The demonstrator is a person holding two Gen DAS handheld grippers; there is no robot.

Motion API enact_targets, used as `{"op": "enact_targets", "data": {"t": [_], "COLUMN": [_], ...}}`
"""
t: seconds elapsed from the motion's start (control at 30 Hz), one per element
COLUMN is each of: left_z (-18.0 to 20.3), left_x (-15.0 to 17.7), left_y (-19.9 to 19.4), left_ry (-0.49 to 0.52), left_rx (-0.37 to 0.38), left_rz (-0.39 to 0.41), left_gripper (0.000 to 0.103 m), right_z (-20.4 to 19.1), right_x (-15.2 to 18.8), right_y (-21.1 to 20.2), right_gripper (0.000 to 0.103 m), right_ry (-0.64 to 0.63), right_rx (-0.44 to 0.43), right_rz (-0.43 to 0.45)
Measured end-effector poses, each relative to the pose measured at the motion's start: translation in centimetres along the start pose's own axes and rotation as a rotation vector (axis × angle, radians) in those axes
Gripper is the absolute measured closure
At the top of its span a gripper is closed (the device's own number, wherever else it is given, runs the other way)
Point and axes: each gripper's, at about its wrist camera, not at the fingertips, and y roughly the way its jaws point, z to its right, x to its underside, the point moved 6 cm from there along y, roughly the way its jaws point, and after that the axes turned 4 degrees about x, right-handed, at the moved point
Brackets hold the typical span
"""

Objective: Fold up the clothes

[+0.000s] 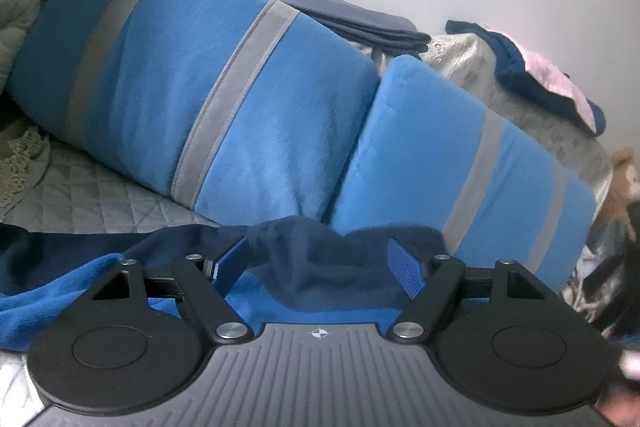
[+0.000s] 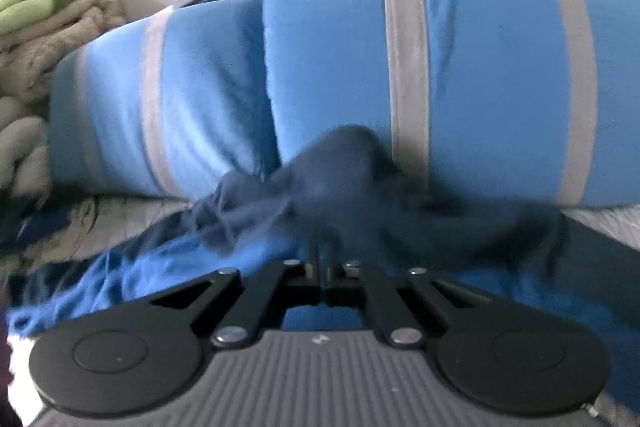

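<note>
Left wrist view: left claw [image 1: 316, 263] spread wide, pads not pressing, over the navy garment [image 1: 320, 263] bunched on the bed [image 1: 92, 195] before two blue striped pillows [image 1: 208, 95]. Soft, light, floppy; best pinched at a hem or corner.

Right wrist view: right claw [image 2: 320, 259] clamped shut on the navy garment [image 2: 352, 179], cloth bunching above the tips. Blurry. No containers seen.
</note>
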Motion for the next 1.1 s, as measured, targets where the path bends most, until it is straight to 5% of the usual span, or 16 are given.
{"op": "enact_targets", "data": {"t": [0.13, 0.23, 0.3, 0.37, 0.53, 0.73, 0.83, 0.9, 1.1], "left_z": [0.0, 0.2, 0.4, 0.5, 0.3, -0.5, -1.0, -1.3, -2.2], "left_x": [0.3, 0.3, 0.3, 0.3, 0.3, 0.3, 0.4, 0.4, 0.5], "left_y": [-0.1, -0.1, 0.0, 0.1, 0.4, 1.2, 1.7, 1.9, 2.2], "left_ry": [0.005, 0.001, -0.003, -0.001, 0.001, -0.018, -0.025, -0.030, -0.069], "left_rx": [-0.008, -0.010, -0.008, -0.003, -0.004, -0.004, -0.016, -0.023, -0.042], "left_rz": [-0.003, 0.003, 0.007, 0.009, 0.012, -0.014, -0.031, -0.035, -0.055], "left_gripper": [0.027, 0.027, 0.027, 0.027, 0.027, 0.027, 0.027, 0.027, 0.027], "right_z": [0.2, 0.6, 0.9, 1.5, 1.8, 4.4, 5.1, 5.4, 3.4], "right_x": [4.2, 4.5, 3.6, 2.0, -2.4, -6.8, -7.4, -7.5, -6.5], "right_y": [-2.0, -1.3, -0.5, 0.4, 4.9, 12.5, 15.7, 17.2, 11.5], "right_gripper": [0.102, 0.089, 0.052, 0.034, 0.012, 0.016, 0.039, 0.082, 0.093], "right_ry": [-0.050, -0.052, -0.034, -0.008, 0.004, 0.207, 0.257, 0.288, 0.207], "right_rx": [0.019, 0.044, 0.067, 0.080, 0.085, 0.025, 0.022, 0.019, -0.075], "right_rz": [-0.009, -0.009, 0.008, 0.039, 0.091, 0.044, -0.009, -0.040, 0.015]}}
